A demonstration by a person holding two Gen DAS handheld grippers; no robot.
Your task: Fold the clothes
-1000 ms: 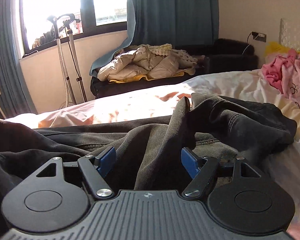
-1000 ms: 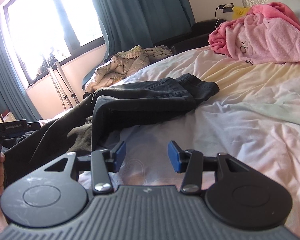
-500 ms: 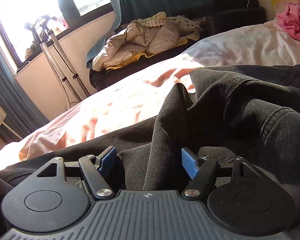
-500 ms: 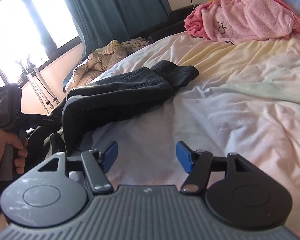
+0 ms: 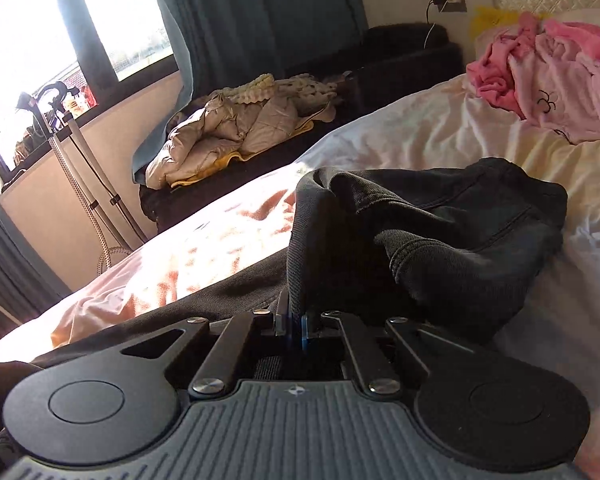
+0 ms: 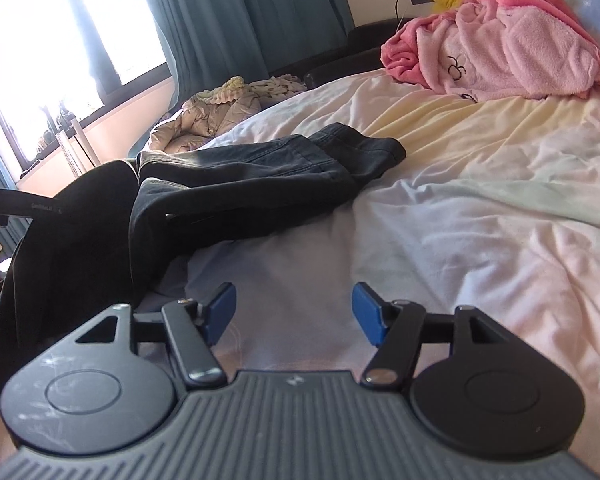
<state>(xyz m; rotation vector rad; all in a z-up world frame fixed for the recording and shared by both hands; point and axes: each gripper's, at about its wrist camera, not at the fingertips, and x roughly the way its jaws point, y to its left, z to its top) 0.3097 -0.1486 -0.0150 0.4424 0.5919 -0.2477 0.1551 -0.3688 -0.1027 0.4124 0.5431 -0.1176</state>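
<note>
Left tool (image 5: 296, 326): jaws have just closed, blue pads nearly together, clamped on a raised fold of the dark jeans (image 5: 440, 236). The fabric rises straight from the pads and drapes away to the far right. The jeans lie across the bed (image 5: 400, 140), bunched at centre, one leg stretching to the far side in the right wrist view. Right tool (image 6: 294, 312): jaws stand apart, nothing between the pads, above bare sheet just right of the jeans. A pink fleece garment (image 6: 508, 44) is heaped at the far right, well apart from the jeans.
</note>
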